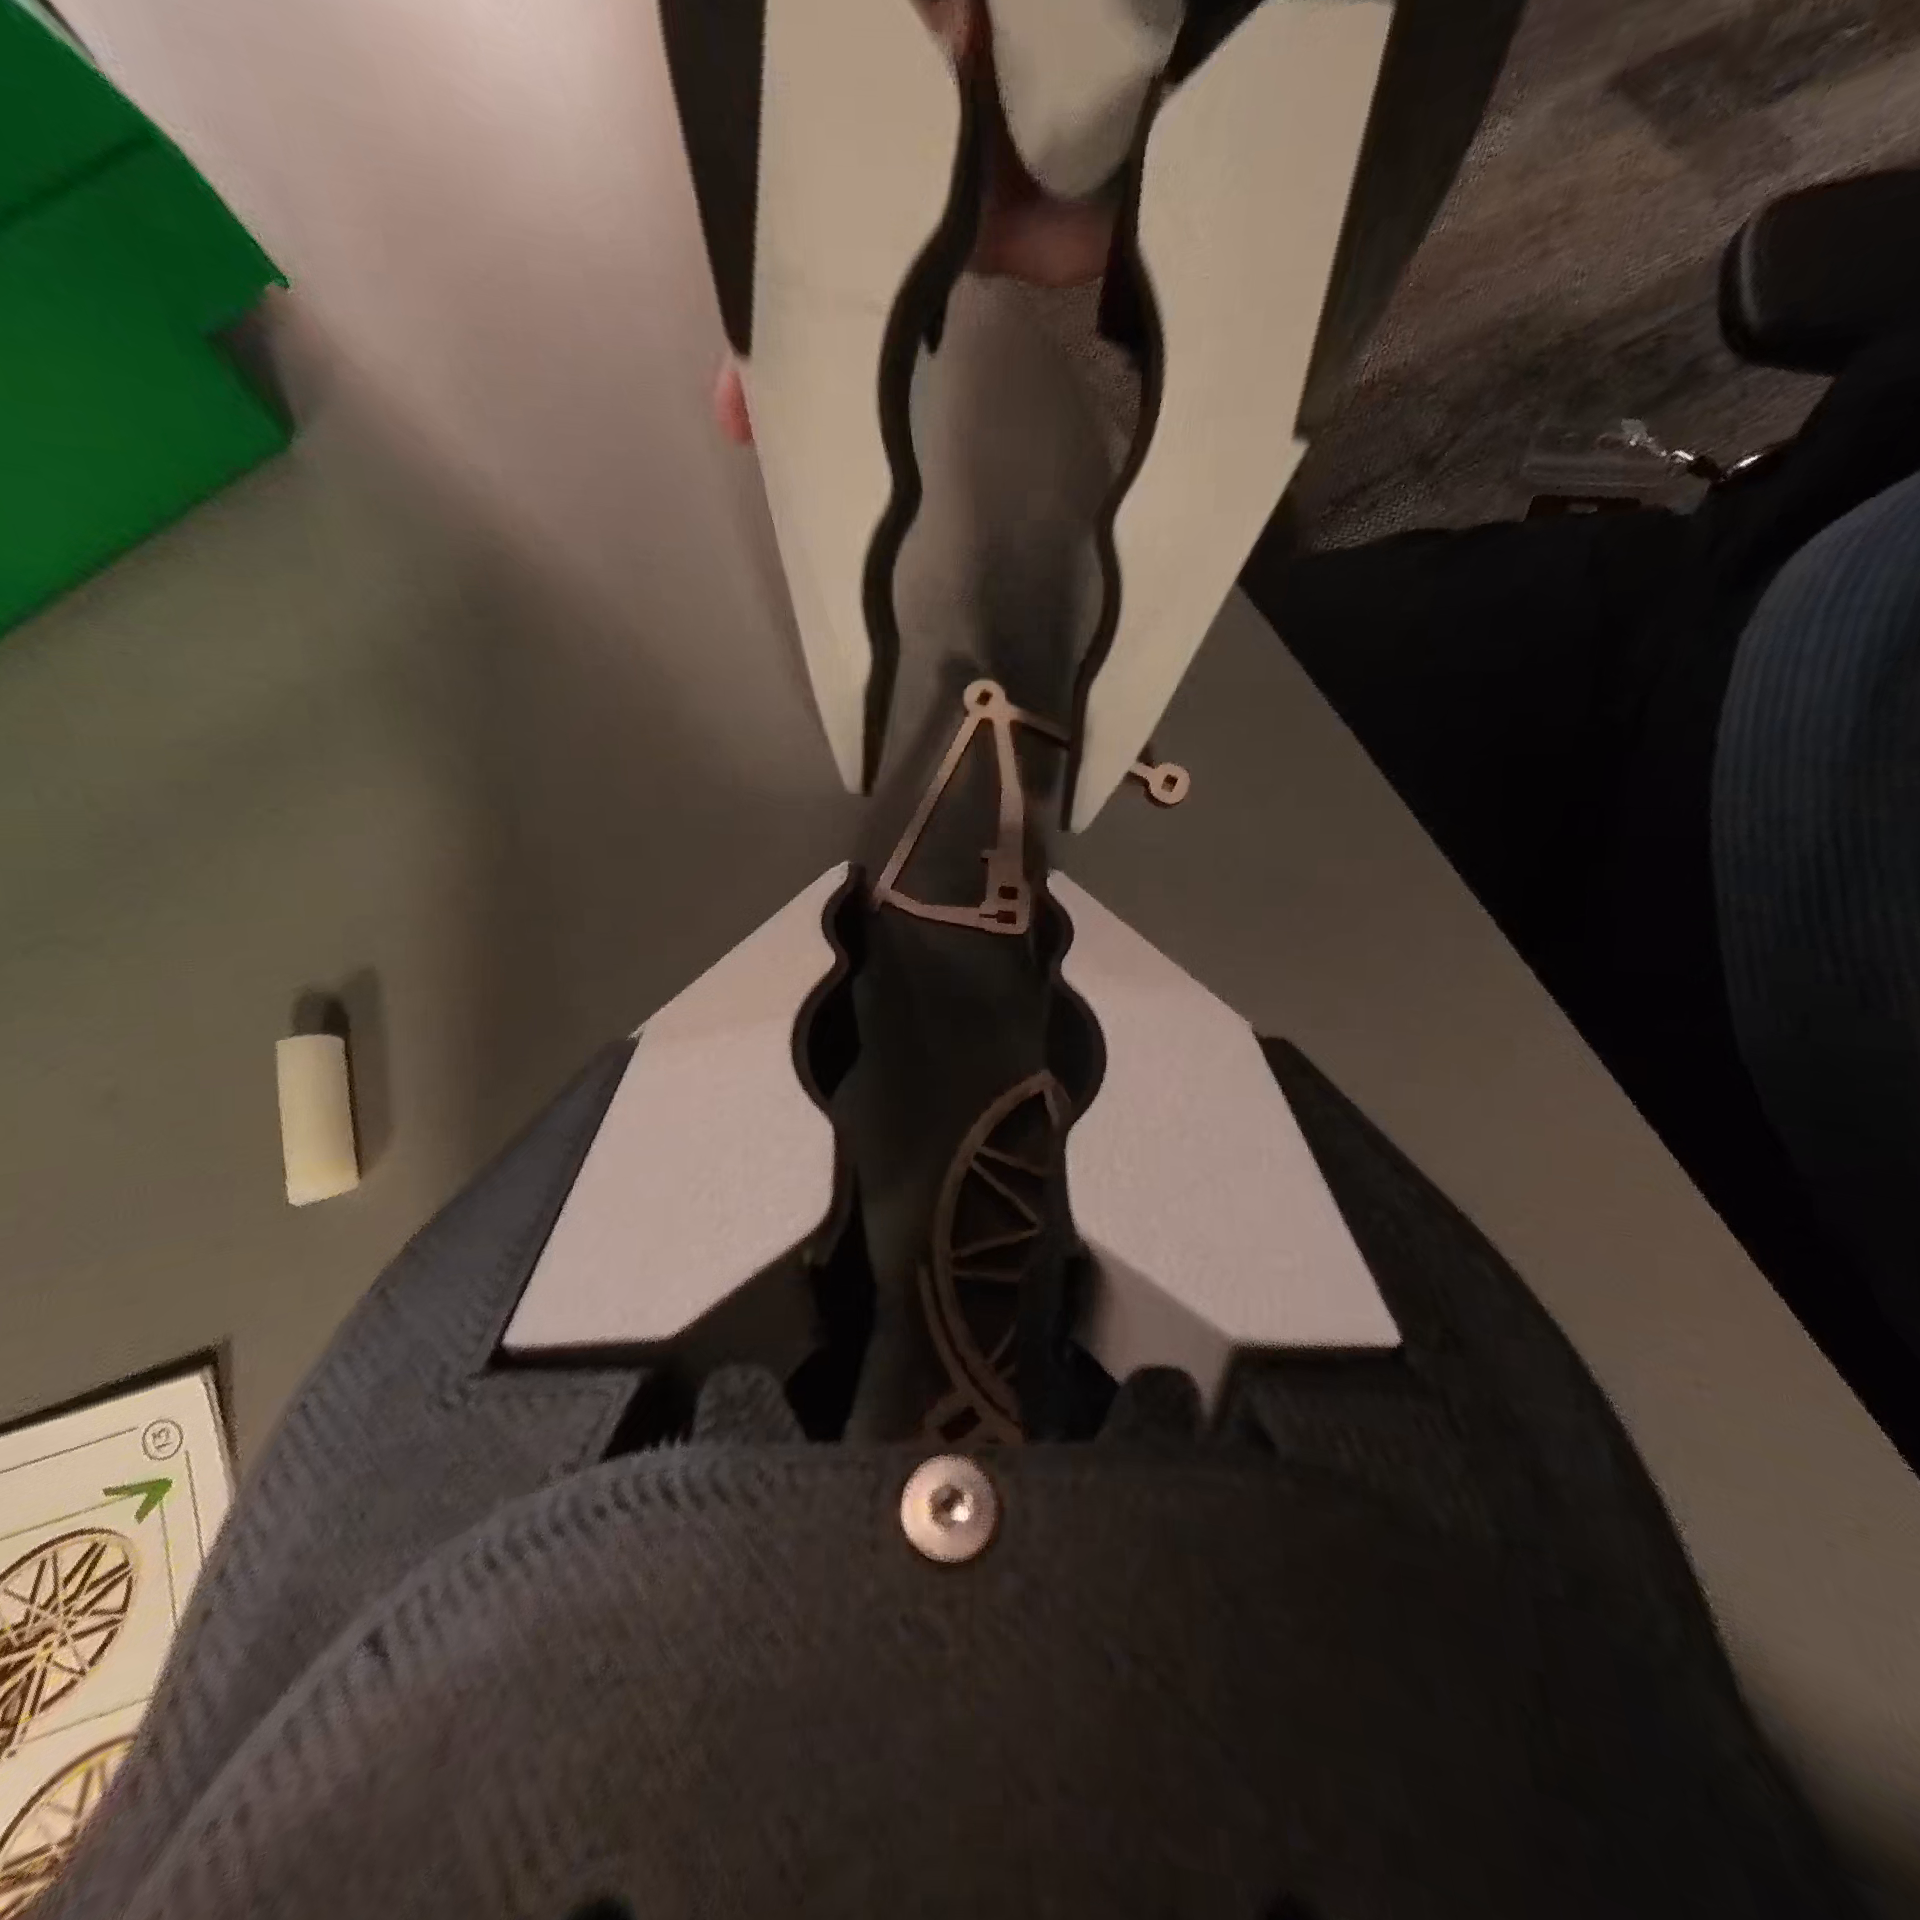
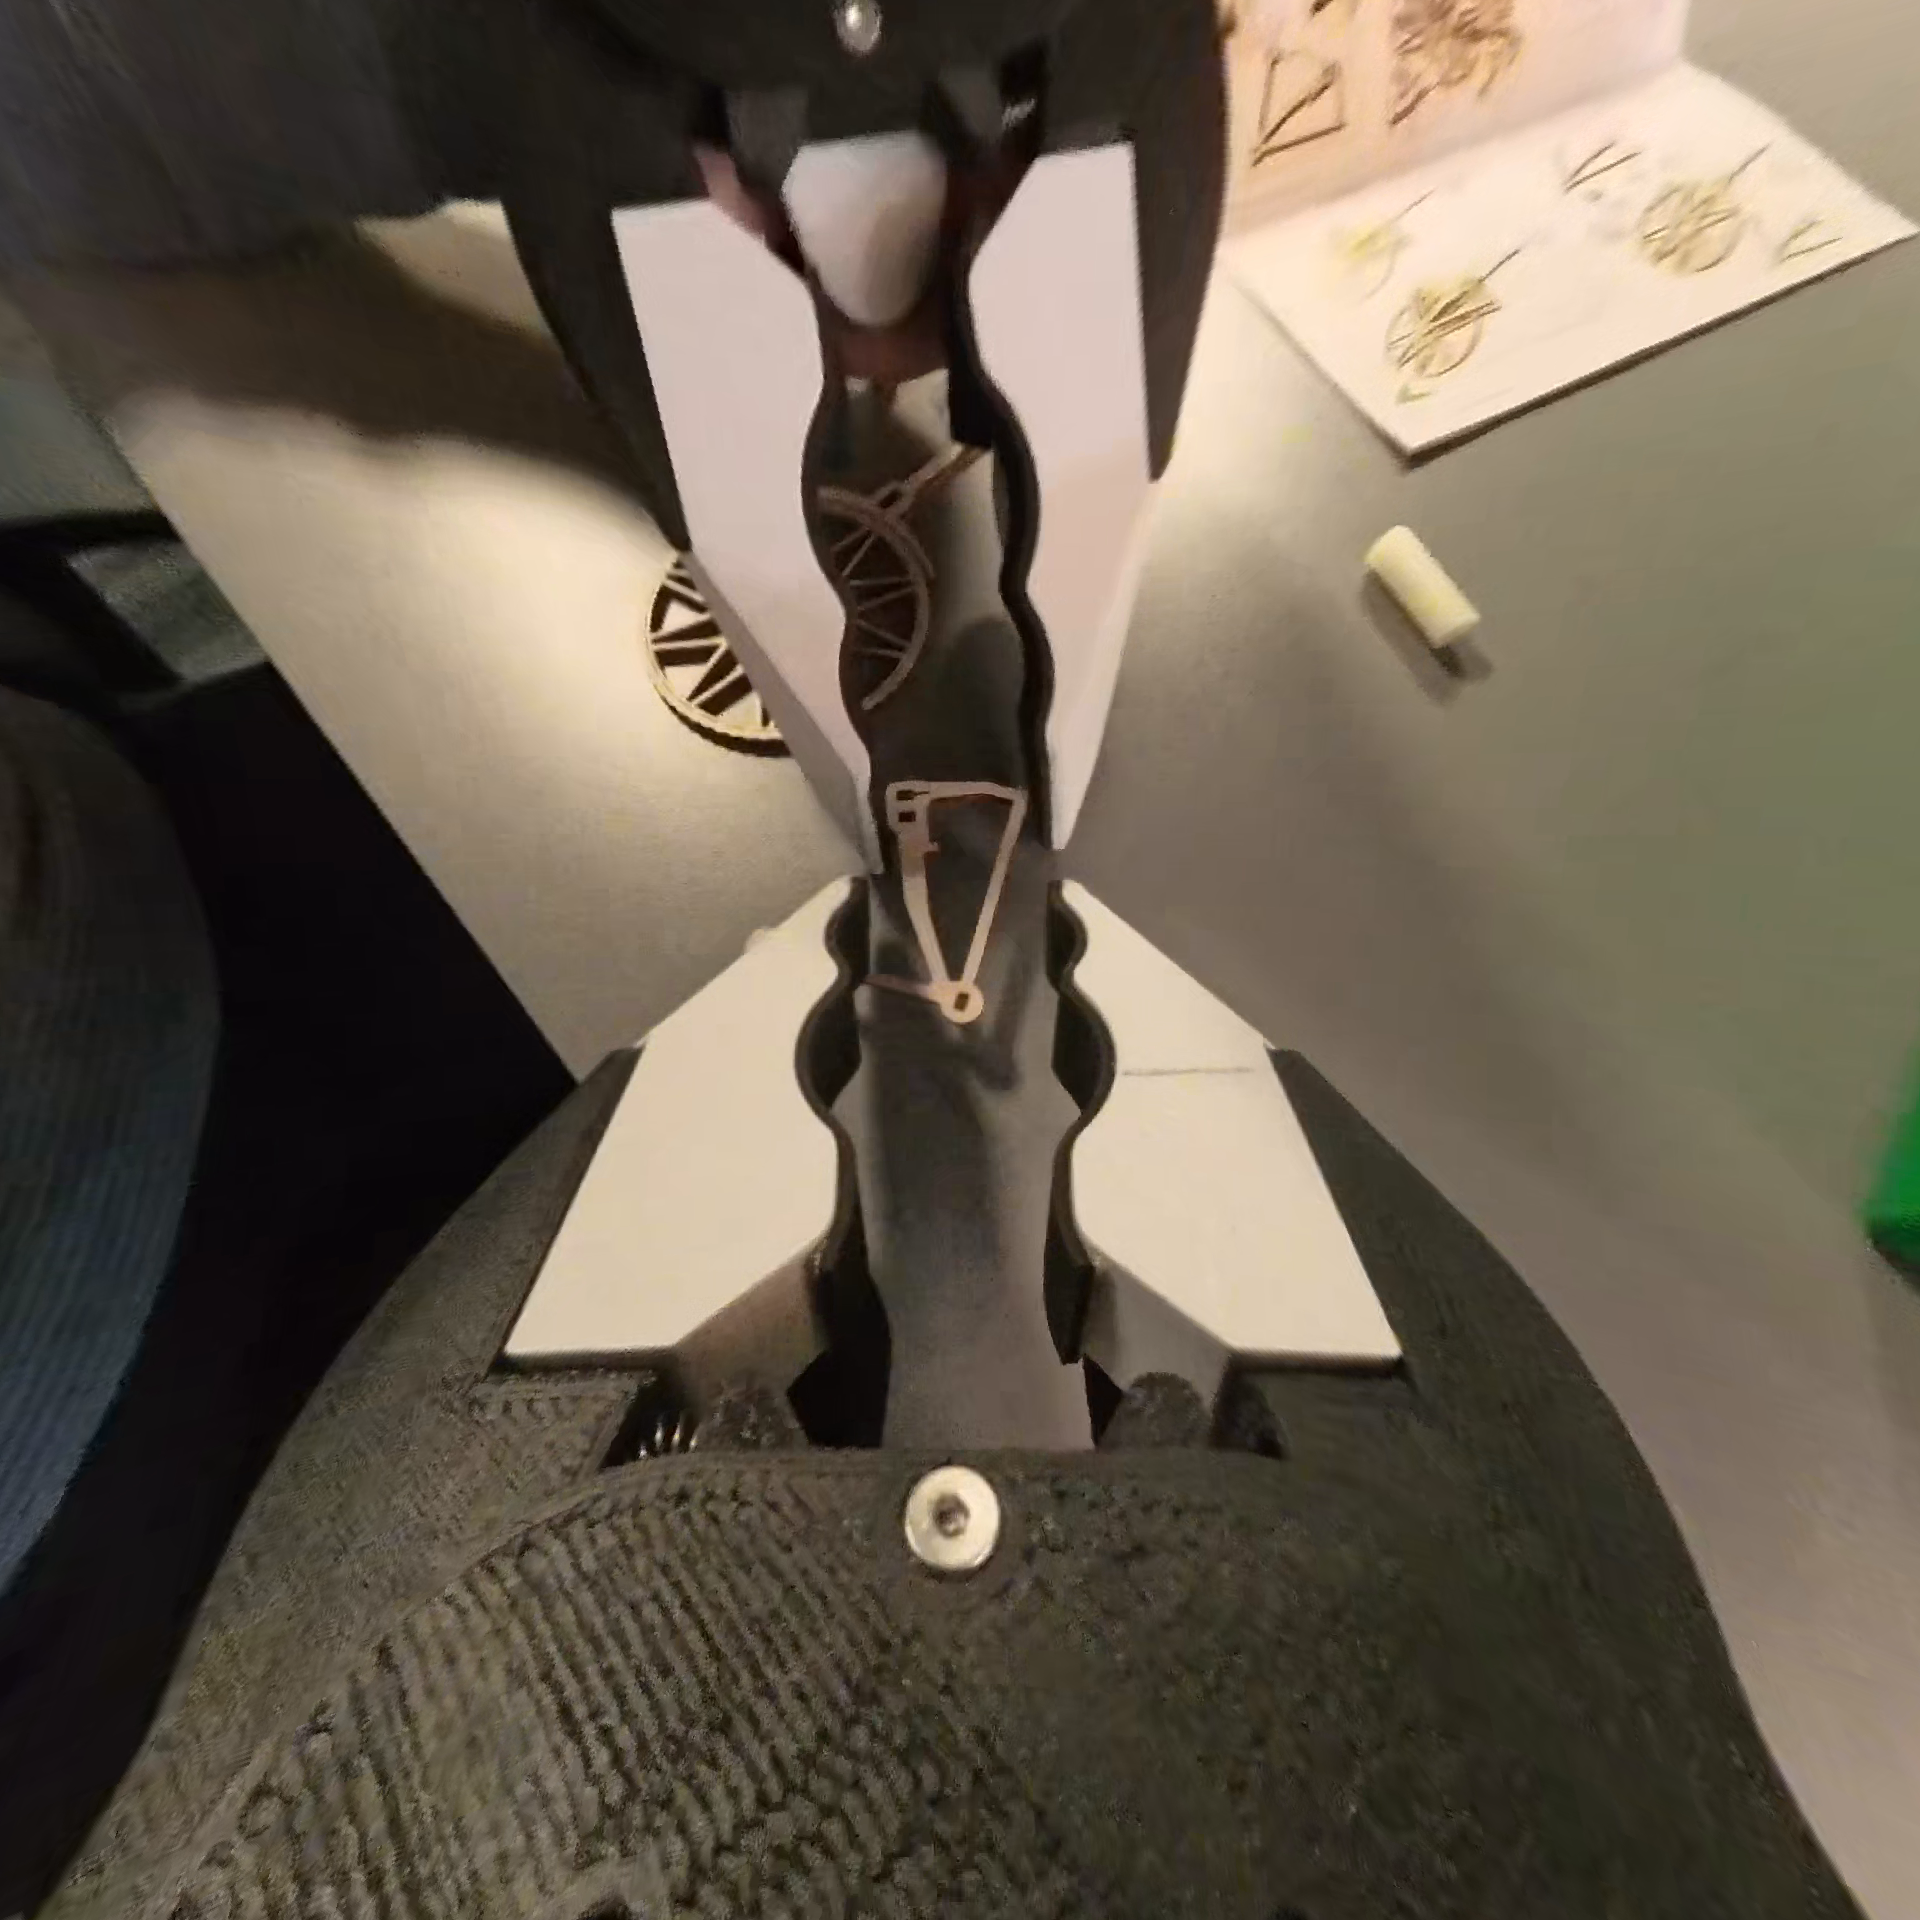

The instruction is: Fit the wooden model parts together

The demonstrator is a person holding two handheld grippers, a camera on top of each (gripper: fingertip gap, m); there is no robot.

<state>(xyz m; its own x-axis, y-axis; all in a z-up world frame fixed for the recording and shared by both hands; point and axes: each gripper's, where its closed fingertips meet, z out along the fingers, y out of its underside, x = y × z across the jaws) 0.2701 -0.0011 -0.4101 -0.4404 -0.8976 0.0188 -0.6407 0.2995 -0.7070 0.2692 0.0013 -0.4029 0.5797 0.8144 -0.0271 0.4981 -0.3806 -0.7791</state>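
Grey table (image 1: 436,727); left claw (image 1: 951,883), right claw (image 2: 951,883) tip-to-tip over wooden frame (image 1: 961,821).

Left gripper (image 1: 951,894) is filling the lower frame, its fingers (image 1: 727,1143) sitting partly apart with a curved spoked wooden piece (image 1: 997,1247) lying between them. Right gripper (image 1: 971,800) is pointing down from the top centre, tips nearly meeting the left one's. A thin triangular wooden frame (image 1: 961,831) is spanning both sets of tips. Grey table (image 1: 468,779) is showing a green box (image 1: 104,343) upper left, a white cylinder (image 1: 317,1117) mid left, an instruction sheet (image 1: 94,1538) lower left.
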